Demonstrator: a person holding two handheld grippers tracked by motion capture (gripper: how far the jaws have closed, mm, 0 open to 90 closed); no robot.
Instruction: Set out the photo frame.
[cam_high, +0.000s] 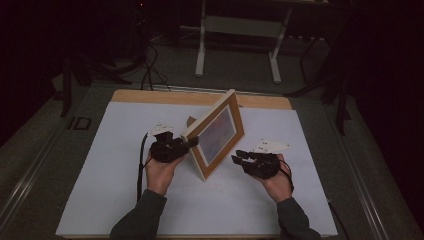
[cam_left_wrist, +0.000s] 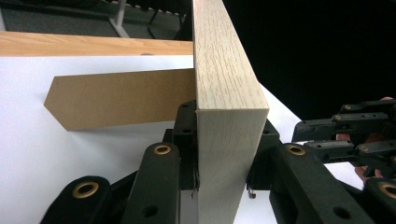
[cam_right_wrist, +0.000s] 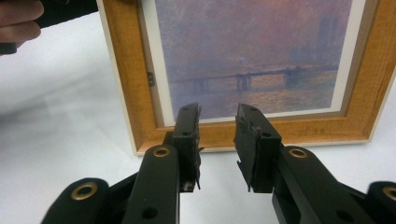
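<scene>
Your left gripper (cam_high: 190, 143) is clamped on the side edge of the light wooden picture frame (cam_high: 216, 134), which stands upright mid-table on the white sheet (cam_high: 115, 165), brown cardboard easel leg (cam_left_wrist: 119, 98) out behind. It shows a hazy purple-orange bridge print in a white mat. Your right gripper (cam_right_wrist: 217, 135) sits just in front of it, jaws apart, holding nothing.

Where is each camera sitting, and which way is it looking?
High view: above the person's side, looking forward and down at the table; forearms, both hands, left gripper and right gripper show.
Left gripper view: on the left gripper, looking along its jaws, clamped on the picture frame edge; brown stand behind.
Right gripper view: on the right gripper, jaws apart, facing the frame's front.
All three share the picture frame.
</scene>
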